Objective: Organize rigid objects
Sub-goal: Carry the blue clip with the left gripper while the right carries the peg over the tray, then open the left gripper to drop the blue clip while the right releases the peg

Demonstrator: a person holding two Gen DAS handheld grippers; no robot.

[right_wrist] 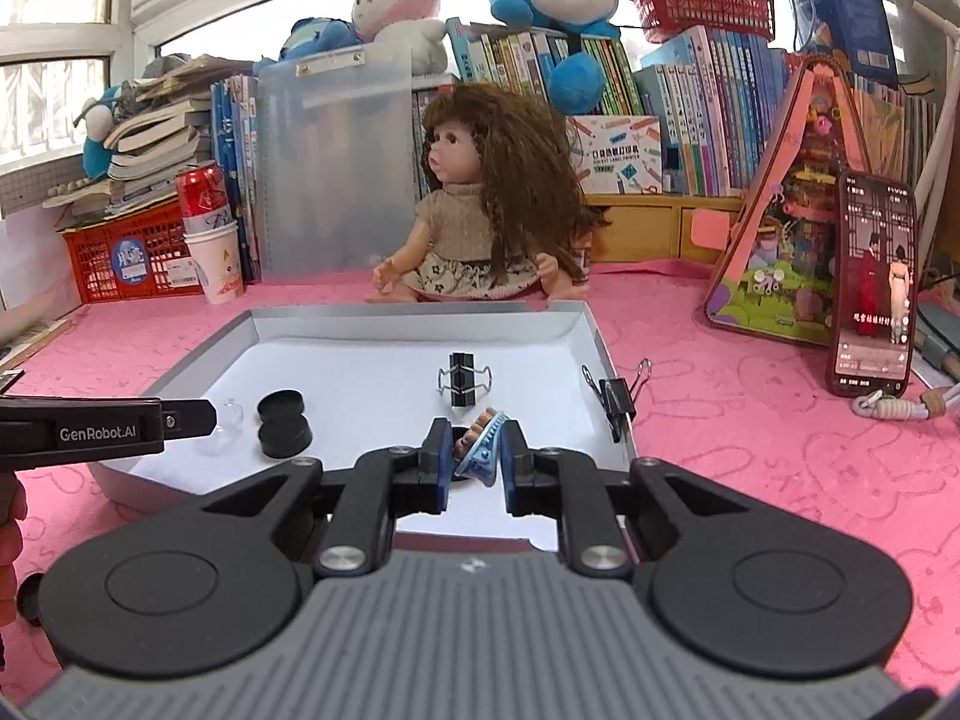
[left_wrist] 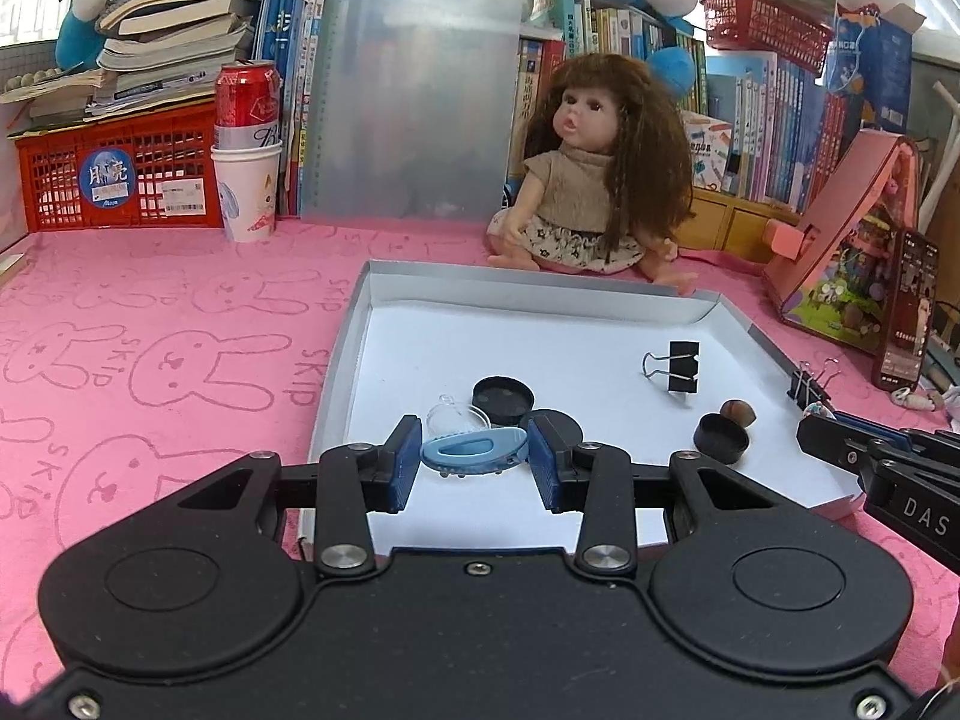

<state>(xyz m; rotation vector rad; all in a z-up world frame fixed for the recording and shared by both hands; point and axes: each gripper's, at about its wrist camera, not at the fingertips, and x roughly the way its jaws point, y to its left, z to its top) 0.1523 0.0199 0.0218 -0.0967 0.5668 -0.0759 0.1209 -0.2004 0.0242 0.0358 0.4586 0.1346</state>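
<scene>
A shallow white tray (left_wrist: 600,291) with a grey rim lies on the pink cloth. My left gripper (left_wrist: 474,462) hovers over the tray's near edge, its blue pads shut on a light blue hair clip (left_wrist: 471,450) held crosswise. My right gripper (right_wrist: 477,462) is shut on a second blue toothed clip (right_wrist: 483,450), tilted on edge above the tray's near right part. In the tray lie a black binder clip (left_wrist: 681,366), black round caps (left_wrist: 503,399), a clear plastic piece (left_wrist: 453,414) and a brown nut (left_wrist: 737,413). From the left wrist view the right gripper (left_wrist: 807,432) enters at the right.
Another binder clip (right_wrist: 618,396) sits on the tray's right rim. A doll (right_wrist: 480,210) sits just behind the tray, before a clipboard (left_wrist: 414,96) and books. A can in a paper cup (left_wrist: 247,150) and a red crate (left_wrist: 114,174) stand far left; a phone (right_wrist: 873,282) and a pink toy house (right_wrist: 798,198) right.
</scene>
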